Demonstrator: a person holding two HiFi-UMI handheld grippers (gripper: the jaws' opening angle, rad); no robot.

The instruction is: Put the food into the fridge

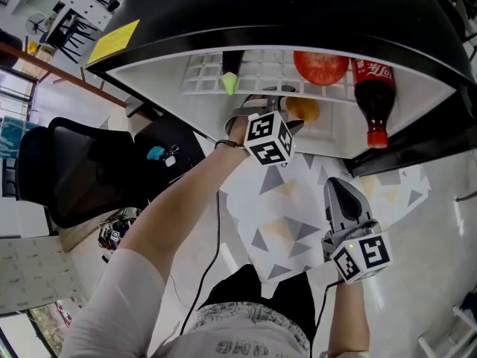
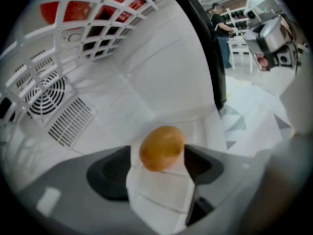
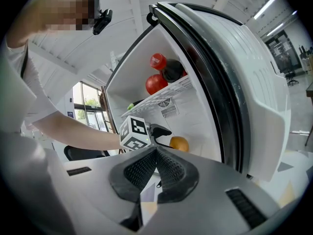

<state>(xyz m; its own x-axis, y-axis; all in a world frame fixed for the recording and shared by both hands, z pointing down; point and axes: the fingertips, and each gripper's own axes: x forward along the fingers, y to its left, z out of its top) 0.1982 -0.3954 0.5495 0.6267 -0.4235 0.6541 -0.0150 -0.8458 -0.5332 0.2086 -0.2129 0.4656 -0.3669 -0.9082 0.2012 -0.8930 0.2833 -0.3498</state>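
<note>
holds the left gripper [image 2: 159, 154] wide open, not pressing the round orange fruit [image 2: 162, 147] resting between its jaws on the fridge [image 2: 161, 67] floor, apparently to leave it there, and keeps the right gripper [image 3: 156, 155] closed, empty, back outside, out of the way.

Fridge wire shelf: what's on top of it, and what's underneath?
On the wire shelf sit a red round fruit, a cola bottle and a dark, green-tipped item, partly hidden by the fridge top. Underneath, an orange fruit lies between the open jaws of the left gripper.
</note>
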